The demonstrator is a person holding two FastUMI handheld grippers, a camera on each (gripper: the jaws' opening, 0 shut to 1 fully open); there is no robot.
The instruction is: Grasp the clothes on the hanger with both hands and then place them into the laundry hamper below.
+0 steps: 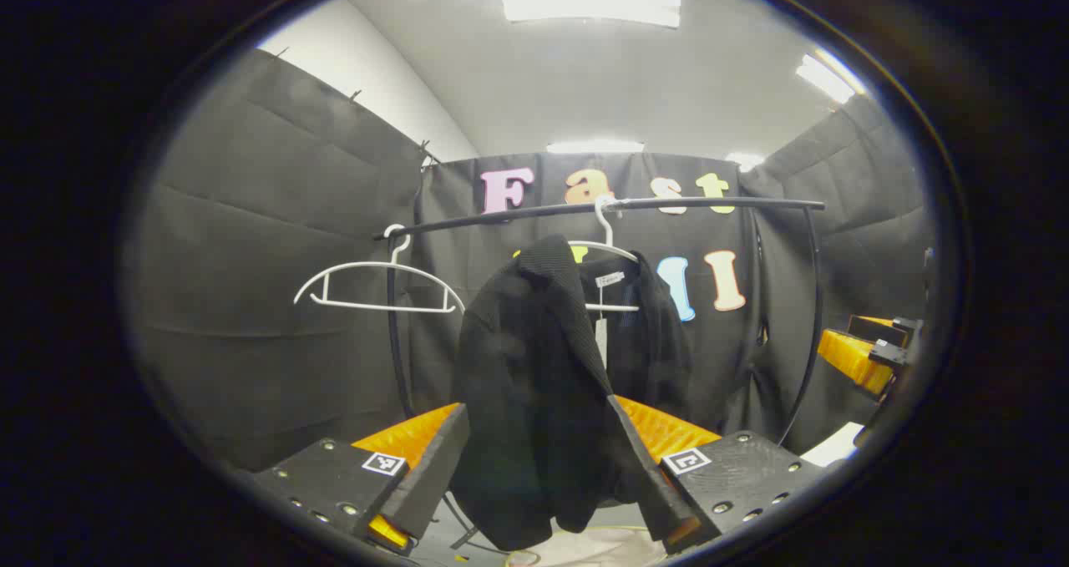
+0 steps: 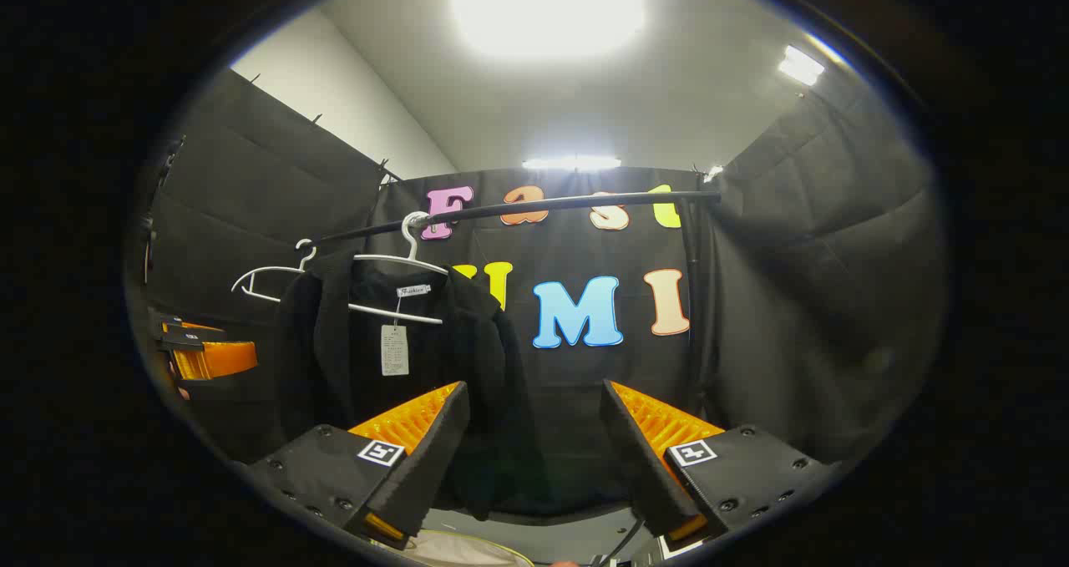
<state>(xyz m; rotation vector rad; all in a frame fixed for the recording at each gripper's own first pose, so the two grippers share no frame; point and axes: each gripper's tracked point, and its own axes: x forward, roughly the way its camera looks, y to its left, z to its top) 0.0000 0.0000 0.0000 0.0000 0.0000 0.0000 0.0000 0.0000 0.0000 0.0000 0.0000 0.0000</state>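
A black jacket (image 1: 551, 383) hung on a white hanger (image 1: 614, 254) from the black rail (image 1: 601, 208) of a clothes rack, its collar draped forward and a paper tag (image 2: 394, 350) dangling at the neck. In the left gripper view the left gripper (image 1: 534, 467) stood with its jaws spread wide, the jacket's lower half falling between the two fingers but neither finger visibly pressing on the cloth. In the right gripper view the right gripper (image 2: 534, 458) was likewise spread wide and holding nothing, with the jacket's right edge reaching in by its left finger (image 2: 417, 458).

The likeliest trouble, judging from this, was a lopsided grasp: with the garment centred in one gripper and off to the side of the other, a pull could drag the jacket sideways, snag the shoulders on the hanger, or swing hanger and all off the rail. The loose, heavy cloth could also slip from a shallow pinch.

A second white hanger (image 1: 376, 287), bare, hung further along the rail beside the rack's upright post (image 1: 397, 341), close enough to be knocked. A pale object (image 1: 585, 546), possibly the hamper, showed below the jacket's hem, too little of it visible to be sure. Black cloth walls enclosed the booth.
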